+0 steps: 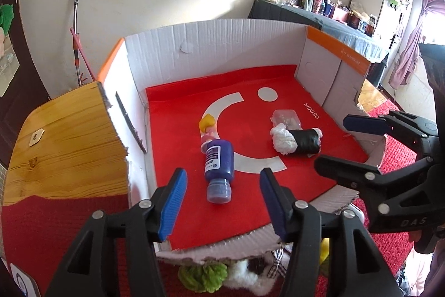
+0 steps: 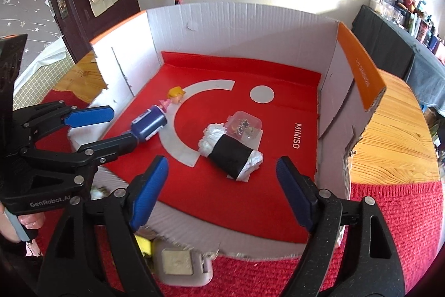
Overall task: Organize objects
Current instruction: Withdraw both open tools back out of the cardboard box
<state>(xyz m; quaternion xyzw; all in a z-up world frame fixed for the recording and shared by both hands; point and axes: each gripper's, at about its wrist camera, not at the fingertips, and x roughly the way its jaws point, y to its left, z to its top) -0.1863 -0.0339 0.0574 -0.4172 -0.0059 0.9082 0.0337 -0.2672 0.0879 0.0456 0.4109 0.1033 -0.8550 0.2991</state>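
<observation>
A purple bottle (image 1: 218, 171) lies on its side on the red mat (image 1: 194, 213) inside the cardboard box (image 1: 222, 46), cap toward the cameras, touching a small doll figure (image 1: 208, 127). Well apart to its right lies a black-and-white roll (image 1: 297, 142) beside a clear plastic case (image 1: 286, 117). The left hand-held gripper (image 1: 222, 202) and right hand-held gripper (image 2: 222, 191) both hover wide open and empty at the box's torn near edge.

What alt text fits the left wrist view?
An open left claw hovers over a white cardboard box lined in red, aimed at a blue bottle lying on its side. Behind the bottle lies a small blonde figurine; to the right sit a black-and-white roll and a clear plastic container. The open right claw enters from the right.
</observation>
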